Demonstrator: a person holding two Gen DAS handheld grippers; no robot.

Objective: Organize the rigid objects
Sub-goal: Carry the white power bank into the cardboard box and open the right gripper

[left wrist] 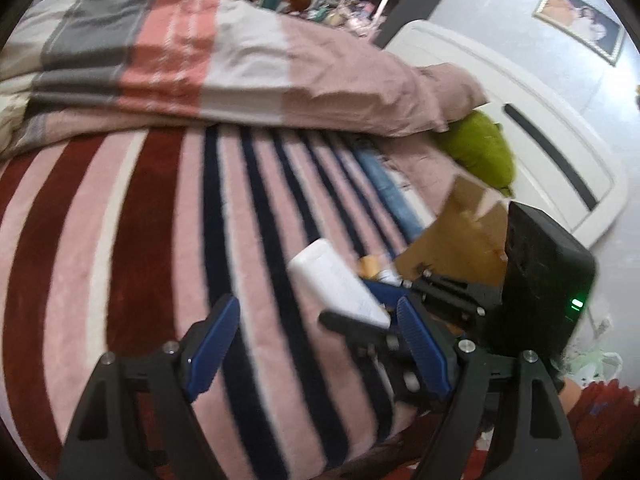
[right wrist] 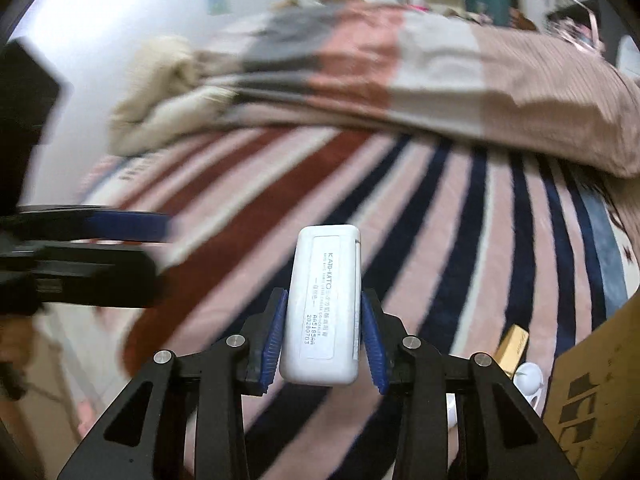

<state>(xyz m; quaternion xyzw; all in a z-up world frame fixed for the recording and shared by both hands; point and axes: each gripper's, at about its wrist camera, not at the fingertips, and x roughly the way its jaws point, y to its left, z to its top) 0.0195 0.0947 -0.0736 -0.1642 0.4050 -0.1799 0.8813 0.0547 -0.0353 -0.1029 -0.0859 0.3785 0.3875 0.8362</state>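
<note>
My right gripper [right wrist: 325,320] is shut on a white rectangular plastic case [right wrist: 325,304] with a printed label, held above the striped blanket. In the left wrist view the same white case [left wrist: 336,280] shows to the right, held by the right gripper [left wrist: 360,312]. My left gripper [left wrist: 316,320] is open and empty over the blanket, its blue pads wide apart. It shows blurred at the left of the right wrist view [right wrist: 120,228].
A pink, red and navy striped blanket [left wrist: 160,240] covers the bed, with a folded quilt [left wrist: 240,60] behind. A cardboard box [left wrist: 460,236] stands at the right, also in the right wrist view [right wrist: 592,392], with a small gold box [right wrist: 514,348] and a white item [right wrist: 528,376] beside it. A green cushion [left wrist: 480,148] lies by the headboard.
</note>
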